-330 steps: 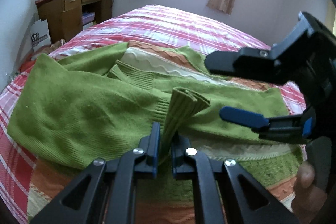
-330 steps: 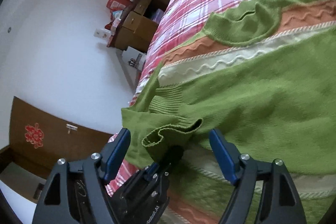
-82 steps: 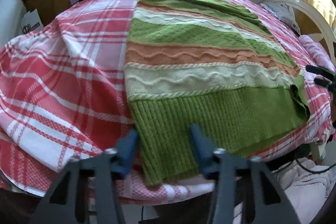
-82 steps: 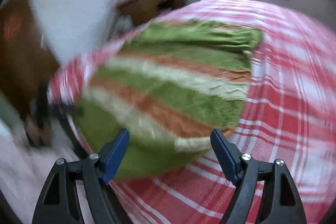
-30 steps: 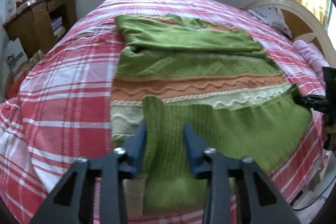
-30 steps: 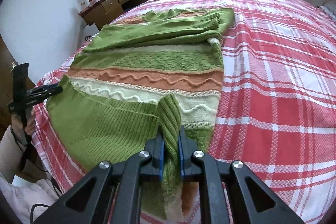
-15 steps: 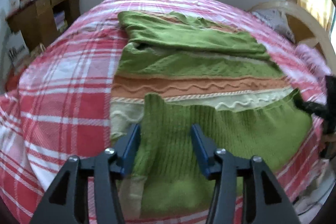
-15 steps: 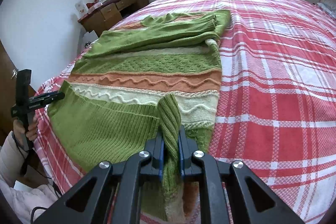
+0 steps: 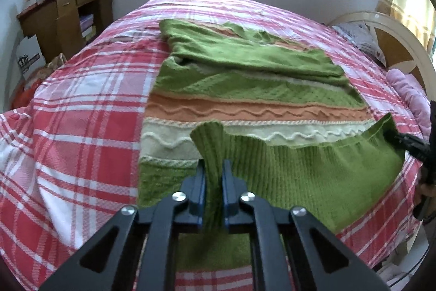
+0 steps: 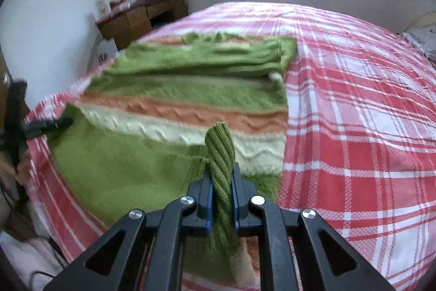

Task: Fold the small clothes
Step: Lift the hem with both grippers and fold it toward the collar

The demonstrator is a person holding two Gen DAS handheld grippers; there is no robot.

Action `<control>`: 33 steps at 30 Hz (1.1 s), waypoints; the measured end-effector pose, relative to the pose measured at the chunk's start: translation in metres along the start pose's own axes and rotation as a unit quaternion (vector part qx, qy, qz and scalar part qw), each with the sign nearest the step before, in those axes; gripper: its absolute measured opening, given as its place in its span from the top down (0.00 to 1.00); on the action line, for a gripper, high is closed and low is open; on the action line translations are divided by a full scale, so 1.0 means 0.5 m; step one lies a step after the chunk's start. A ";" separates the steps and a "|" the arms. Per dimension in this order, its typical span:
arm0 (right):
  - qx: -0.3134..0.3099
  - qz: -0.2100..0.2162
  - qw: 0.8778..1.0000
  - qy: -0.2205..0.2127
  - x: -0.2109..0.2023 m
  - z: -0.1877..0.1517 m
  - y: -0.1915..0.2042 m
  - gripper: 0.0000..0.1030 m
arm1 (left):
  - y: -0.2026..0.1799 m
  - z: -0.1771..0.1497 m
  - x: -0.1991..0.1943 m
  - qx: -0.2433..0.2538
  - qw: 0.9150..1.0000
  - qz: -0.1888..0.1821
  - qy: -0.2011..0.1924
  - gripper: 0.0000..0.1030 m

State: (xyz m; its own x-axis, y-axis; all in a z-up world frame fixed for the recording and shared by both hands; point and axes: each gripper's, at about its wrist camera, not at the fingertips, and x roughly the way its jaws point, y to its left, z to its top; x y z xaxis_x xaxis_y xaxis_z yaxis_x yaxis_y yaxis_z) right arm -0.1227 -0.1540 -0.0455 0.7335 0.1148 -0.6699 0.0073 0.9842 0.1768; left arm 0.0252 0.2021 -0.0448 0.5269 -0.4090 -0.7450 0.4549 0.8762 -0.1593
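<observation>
My left gripper point(image 9: 212, 179) has just closed its jaws, and they now pinch the left corner of the ribbed green hem of the striped sweater point(image 9: 245, 111), which lies spread on the red plaid bed point(image 9: 81, 127). My right gripper point(image 10: 221, 191) is clamped tight on the hem's other corner, and between the two the hem is lifted and turned back over the cream stripe.

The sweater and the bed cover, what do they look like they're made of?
Sweater: soft knit, probably wool or acrylic yarn; ribbed hem and raised wavy bands show, matte and slightly fuzzy. Bed cover: woven fabric, likely cotton; the plaid shows a fine weave texture, matte.
</observation>
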 end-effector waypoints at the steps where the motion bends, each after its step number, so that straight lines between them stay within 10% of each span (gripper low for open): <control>1: 0.007 0.007 1.000 -0.009 -0.010 0.010 -0.002 0.90 | 0.002 0.006 -0.005 -0.003 1.000 -0.001 -0.002 0.91; 33: 0.032 -0.046 0.996 -0.071 0.095 0.278 -0.043 0.90 | 0.063 0.268 0.095 -0.092 0.995 0.008 -0.038 0.91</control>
State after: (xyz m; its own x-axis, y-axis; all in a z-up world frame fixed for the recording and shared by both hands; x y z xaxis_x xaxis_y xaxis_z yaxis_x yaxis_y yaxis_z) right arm 0.0066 -0.1887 0.0191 0.8164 0.0007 -0.5775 0.1182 0.9786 0.1683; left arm 0.1607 0.1764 0.0015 0.5894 -0.4066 -0.6980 0.3099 0.9118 -0.2695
